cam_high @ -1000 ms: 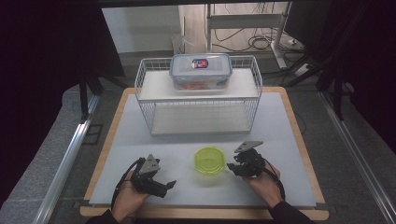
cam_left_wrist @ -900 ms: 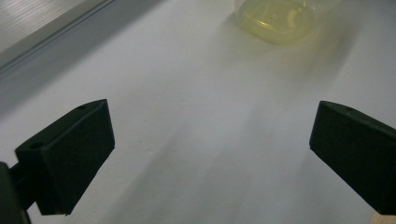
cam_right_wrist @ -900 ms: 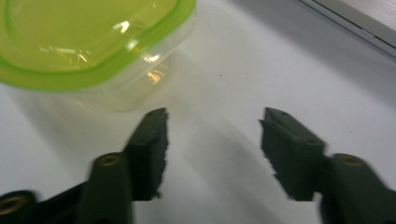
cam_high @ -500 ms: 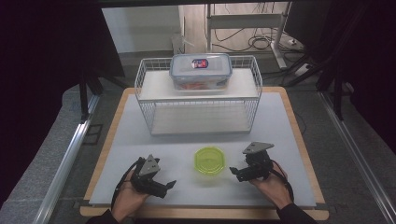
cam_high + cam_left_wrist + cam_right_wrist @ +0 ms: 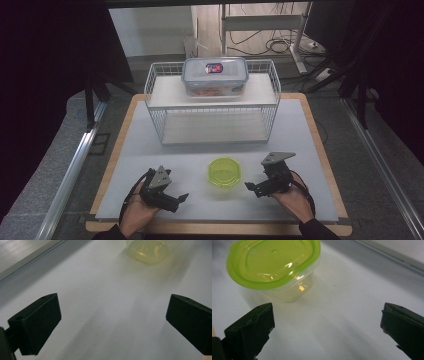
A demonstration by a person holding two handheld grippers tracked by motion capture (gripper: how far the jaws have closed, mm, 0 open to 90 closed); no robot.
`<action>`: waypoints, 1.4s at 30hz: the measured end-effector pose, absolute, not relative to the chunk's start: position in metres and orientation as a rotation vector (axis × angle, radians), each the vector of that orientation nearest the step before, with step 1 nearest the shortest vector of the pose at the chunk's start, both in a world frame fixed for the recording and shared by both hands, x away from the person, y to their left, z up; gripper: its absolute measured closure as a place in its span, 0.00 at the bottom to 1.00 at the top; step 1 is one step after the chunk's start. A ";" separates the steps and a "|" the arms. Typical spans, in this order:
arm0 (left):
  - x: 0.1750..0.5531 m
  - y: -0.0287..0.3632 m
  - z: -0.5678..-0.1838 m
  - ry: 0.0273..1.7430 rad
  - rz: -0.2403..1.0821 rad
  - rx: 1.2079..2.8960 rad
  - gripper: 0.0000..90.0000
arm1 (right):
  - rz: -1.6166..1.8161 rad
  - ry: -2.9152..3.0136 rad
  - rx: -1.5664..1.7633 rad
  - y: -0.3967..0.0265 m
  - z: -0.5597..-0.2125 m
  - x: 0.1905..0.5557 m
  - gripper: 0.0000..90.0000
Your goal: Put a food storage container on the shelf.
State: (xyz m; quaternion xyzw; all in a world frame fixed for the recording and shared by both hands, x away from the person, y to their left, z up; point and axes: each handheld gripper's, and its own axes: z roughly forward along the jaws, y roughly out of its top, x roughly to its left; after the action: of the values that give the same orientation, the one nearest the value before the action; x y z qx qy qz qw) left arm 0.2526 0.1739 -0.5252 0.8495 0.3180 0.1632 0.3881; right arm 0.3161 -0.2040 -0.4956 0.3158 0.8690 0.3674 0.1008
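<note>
A small clear tub with a lime-green lid stands on the white mat near the front, between my two grippers. My left gripper lies low on the mat to the tub's left and points at it. Its jaws are open wide with only bare mat between them, and the tub sits well ahead. My right gripper is just right of the tub and also open. In the right gripper view the tub sits ahead and to the left of the empty gap.
A white wire rack stands at the back of the mat. On its top shelf rests a clear lidded box with a blue rim. The wooden table edge frames the mat, and bare mat lies under the rack.
My right gripper has drifted a little to the right and toward the near edge, away from the tub. The left gripper and the tub have stayed put.
</note>
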 end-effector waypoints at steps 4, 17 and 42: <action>0.253 0.174 -0.525 0.808 0.416 2.162 0.00 | 1.132 2.567 0.922 -0.201 -0.490 0.312 0.00; 0.252 0.172 -0.526 0.802 0.415 2.169 0.00 | 1.219 2.577 1.060 -0.191 -0.481 0.304 0.00; 0.252 0.170 -0.526 0.785 0.415 2.184 0.00 | 1.401 2.606 1.435 -0.174 -0.496 0.328 0.63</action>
State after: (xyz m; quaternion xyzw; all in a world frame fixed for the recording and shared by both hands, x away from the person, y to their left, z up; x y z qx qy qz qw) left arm 0.2517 0.1700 -0.5259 0.8561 0.3078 0.1627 0.3820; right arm 0.3283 -0.1741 -0.4961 0.4351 0.7904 0.4250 -0.0734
